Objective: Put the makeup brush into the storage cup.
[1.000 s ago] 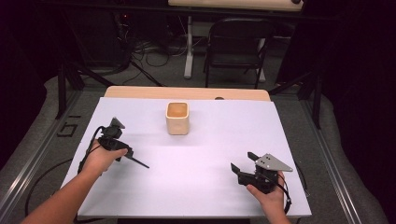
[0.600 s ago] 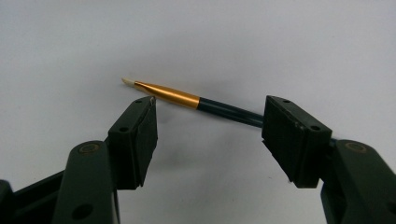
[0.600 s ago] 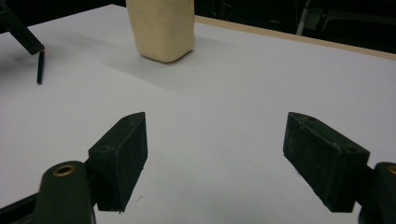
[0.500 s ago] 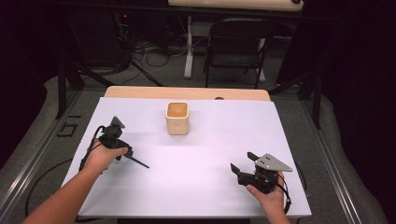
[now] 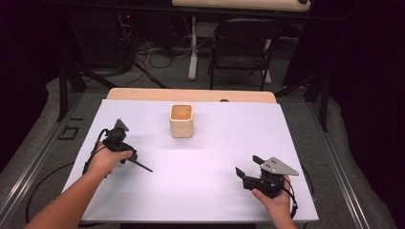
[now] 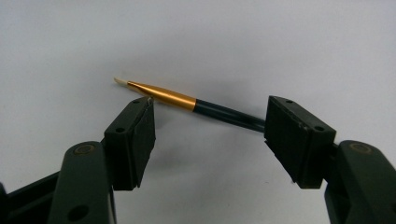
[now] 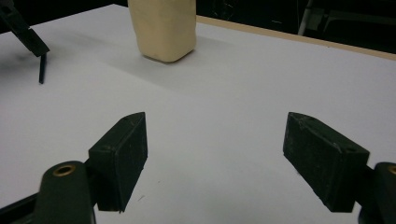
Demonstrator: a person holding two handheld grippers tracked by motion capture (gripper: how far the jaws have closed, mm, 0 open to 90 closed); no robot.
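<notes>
The left gripper [image 6: 210, 135] has just been opening – jaws wide around the brush [image 6: 187, 100]. Squeeze its middle – slowly.

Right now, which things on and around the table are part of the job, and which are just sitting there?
Part of the job:
left gripper, jaws open around the brush
thin brush lying on the table
beige cup

Just there:
right gripper, open and empty
folding chair behind the table

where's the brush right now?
High view: the brush lies on the white table at the left, by the left gripper, nearer the person than the beige cup. Left gripper view: it lies unclamped between open fingers.
</notes>
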